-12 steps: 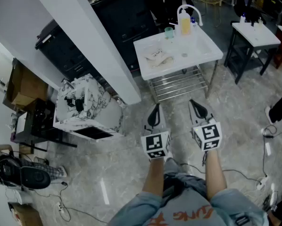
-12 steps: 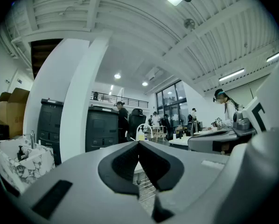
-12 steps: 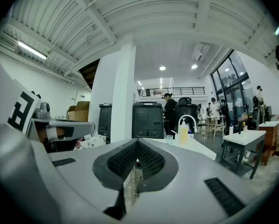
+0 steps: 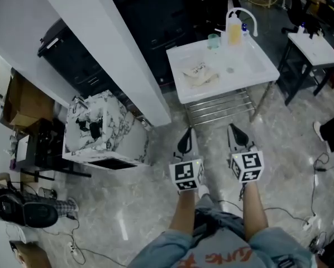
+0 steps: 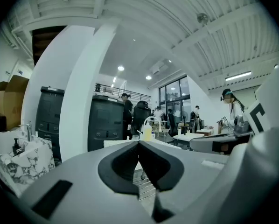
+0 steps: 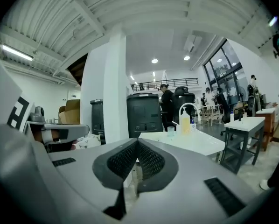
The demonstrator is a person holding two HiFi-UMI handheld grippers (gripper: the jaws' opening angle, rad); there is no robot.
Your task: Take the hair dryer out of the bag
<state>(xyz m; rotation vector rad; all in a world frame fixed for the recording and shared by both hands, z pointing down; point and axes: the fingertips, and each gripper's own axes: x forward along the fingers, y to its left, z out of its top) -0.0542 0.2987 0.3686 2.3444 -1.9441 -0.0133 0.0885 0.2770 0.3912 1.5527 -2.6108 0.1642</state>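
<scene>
A pale, crumpled bag-like thing (image 4: pixel 200 74) lies on the white table (image 4: pixel 251 66) ahead of me; no hair dryer shows in any view. In the head view my left gripper (image 4: pixel 185 133) and right gripper (image 4: pixel 234 129) are held side by side over the floor, short of the table, pointing at it. Both are shut with nothing between the jaws. The left gripper view shows its tips (image 5: pixel 139 143) pressed together, with the table beyond. The right gripper (image 6: pixel 137 141) is likewise shut, with the table (image 6: pixel 195 143) ahead and to its right.
A curved faucet (image 4: pixel 246 13), a yellow bottle (image 4: pixel 234 32) and a cup (image 4: pixel 213 41) stand at the table's far edge. A marble-patterned box (image 4: pixel 103 130) sits on the left, beside a white pillar (image 4: pixel 100 43). Black cabinets stand behind it. Cables lie on the floor.
The head view has shifted a little, so the table now sits slightly further right and looks slightly nearer. Both grippers stay shut, side by side.
</scene>
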